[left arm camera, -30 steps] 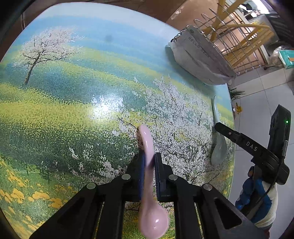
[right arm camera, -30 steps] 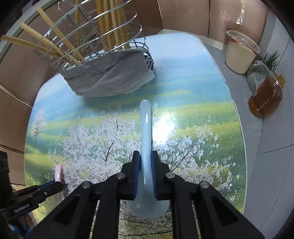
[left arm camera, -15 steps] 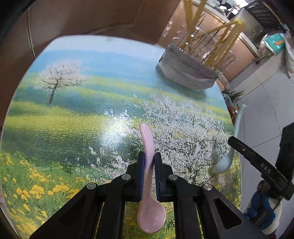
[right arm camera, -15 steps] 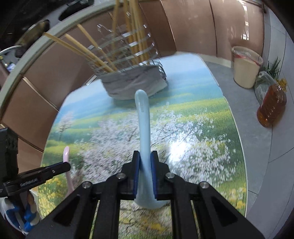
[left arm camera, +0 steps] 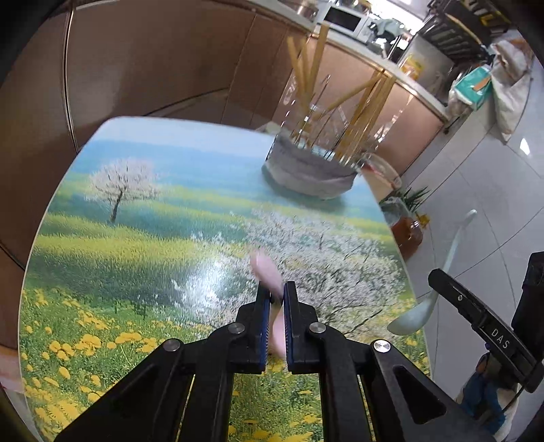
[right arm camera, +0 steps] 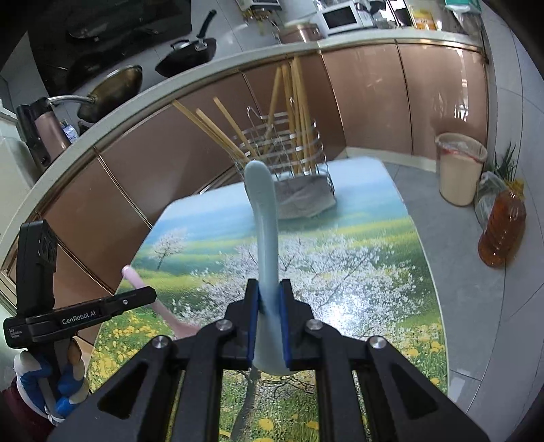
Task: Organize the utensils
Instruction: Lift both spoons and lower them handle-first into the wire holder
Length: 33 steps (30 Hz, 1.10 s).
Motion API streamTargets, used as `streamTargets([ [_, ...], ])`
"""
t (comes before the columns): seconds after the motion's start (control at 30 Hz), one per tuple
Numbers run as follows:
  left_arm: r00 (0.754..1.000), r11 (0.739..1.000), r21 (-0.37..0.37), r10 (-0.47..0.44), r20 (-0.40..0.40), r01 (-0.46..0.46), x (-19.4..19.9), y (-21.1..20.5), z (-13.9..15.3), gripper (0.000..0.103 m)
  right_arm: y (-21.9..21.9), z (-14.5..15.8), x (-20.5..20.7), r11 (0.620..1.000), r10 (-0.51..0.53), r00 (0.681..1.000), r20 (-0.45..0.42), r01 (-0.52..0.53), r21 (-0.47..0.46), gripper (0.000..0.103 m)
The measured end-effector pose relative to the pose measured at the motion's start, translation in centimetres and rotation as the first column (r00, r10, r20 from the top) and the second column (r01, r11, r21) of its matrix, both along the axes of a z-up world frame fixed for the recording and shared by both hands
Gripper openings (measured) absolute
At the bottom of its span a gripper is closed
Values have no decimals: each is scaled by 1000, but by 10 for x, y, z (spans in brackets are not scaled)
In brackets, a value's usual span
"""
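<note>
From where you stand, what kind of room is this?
Most likely a home kitchen. A long counter with cabinets below carries a wok and a microwave, and a wire rack of chopsticks stands on the table.

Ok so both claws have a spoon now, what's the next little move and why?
Probably carry both spoons toward the wire holder at the table's far end. The left claw is shut on the pink spoon, the right claw on the blue spoon, both clear of the table, and the holder already keeps the chopsticks.
</note>
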<state>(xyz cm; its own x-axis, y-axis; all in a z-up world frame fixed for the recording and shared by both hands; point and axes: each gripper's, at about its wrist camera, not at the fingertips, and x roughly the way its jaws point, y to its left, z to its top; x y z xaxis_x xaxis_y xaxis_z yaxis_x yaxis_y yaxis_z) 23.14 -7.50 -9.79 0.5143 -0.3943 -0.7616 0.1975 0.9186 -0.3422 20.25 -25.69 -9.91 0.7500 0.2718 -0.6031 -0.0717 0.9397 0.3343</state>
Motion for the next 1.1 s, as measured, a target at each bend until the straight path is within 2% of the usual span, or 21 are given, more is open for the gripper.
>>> streamTargets([
  [0.4, 995, 999, -35, 19, 100, -16, 15, 5, 39, 7, -8, 33, -3, 1000, -22, 997, 81, 22, 2, 11],
  [0.63, 985, 994, -102, -11, 172, 29, 31, 4, 96, 7, -12, 80, 17, 999, -27, 986, 164, 29, -13, 11],
  [0.77, 971, 992, -118, -23, 236, 52, 50, -1, 135, 7, -16, 113, 45, 999, -33, 974, 225, 38, -17, 11],
  [0.9, 955, 992, -108, -28, 297, 63, 79, -17, 165, 7, -19, 132, 78, 999, -40, 965, 259, 45, -12, 11],
  [1.0, 947, 994, -84, -34, 319, 64, 106, -35, 171, 7, -21, 135, 111, 999, -48, 962, 270, 51, -3, 11],
  [1.1, 943, 998, -28, -40, 331, 52, 131, -55, 164, 7, -21, 129, 140, 998, -53, 963, 264, 57, -9, 11],
])
